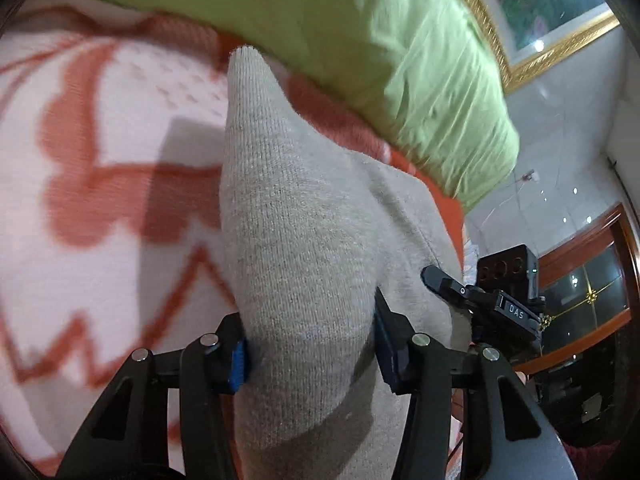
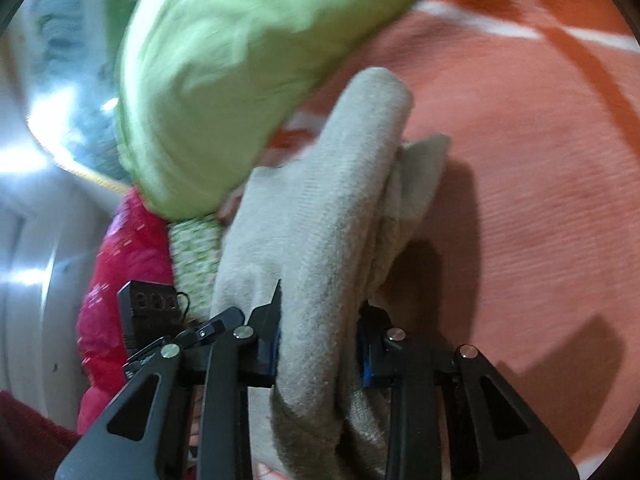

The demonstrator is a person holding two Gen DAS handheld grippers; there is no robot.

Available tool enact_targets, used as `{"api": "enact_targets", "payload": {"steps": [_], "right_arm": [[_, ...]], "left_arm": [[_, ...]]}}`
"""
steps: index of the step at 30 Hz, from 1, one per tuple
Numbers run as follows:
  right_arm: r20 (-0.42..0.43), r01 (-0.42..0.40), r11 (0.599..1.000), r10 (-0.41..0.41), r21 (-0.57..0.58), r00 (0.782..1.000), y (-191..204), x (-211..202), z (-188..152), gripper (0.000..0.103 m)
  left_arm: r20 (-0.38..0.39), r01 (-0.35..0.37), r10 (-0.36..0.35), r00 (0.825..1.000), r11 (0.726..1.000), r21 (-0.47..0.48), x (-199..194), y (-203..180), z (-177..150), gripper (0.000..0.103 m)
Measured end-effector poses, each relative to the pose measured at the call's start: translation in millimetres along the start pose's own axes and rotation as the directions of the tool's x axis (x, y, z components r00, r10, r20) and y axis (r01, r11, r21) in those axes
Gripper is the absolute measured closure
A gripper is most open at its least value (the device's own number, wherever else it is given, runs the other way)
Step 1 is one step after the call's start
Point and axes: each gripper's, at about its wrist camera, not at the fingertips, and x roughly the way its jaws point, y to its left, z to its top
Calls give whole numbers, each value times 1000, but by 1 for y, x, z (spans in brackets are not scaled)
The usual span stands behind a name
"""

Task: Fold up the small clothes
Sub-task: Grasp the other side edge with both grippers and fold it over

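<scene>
- One grey knitted garment (image 1: 304, 208), seen in both views
- One light green cloth (image 1: 360, 48)
- One orange-and-white patterned blanket (image 1: 100, 160)
- One pink garment (image 2: 120, 280)
- One green-and-white checked cloth (image 2: 196, 256)
- Two grippers: the left gripper (image 1: 312, 356) and the right gripper (image 2: 320, 356)
- One gold-framed picture (image 1: 556, 12)
- One wooden cabinet (image 1: 592, 280)

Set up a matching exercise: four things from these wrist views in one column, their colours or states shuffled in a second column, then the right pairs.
Things:
1. knit garment
2. pillow
3. blanket
4. quilted fabric

Descriptions:
A. light green
B. bright pink, at the bed's edge
C. beige, gripped by left gripper and right gripper
D. orange with white pattern

Pairs: 1-C, 2-A, 3-D, 4-B
</scene>
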Motion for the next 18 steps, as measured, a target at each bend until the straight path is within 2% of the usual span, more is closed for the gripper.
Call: {"api": "enact_targets", "payload": {"steps": [4, 8, 14, 18], "right_arm": [[-73, -81, 995, 77, -51, 994, 40, 38, -27, 73], [-178, -99, 992, 84, -78, 980, 56, 90, -53, 73], [-278, -93, 993, 68, -76, 958, 56, 151, -74, 73], [-335, -39, 995, 5, -94, 942, 44, 179, -85, 73]], "left_arm": [[36, -33, 34, 999, 999, -15, -65, 29, -19, 53], [61, -102, 105, 993, 993, -59, -106, 69, -35, 53], [70, -163, 172, 983, 979, -120, -119, 118, -53, 52], [35, -199, 208, 978, 966, -164, -109, 152, -71, 51]]}}
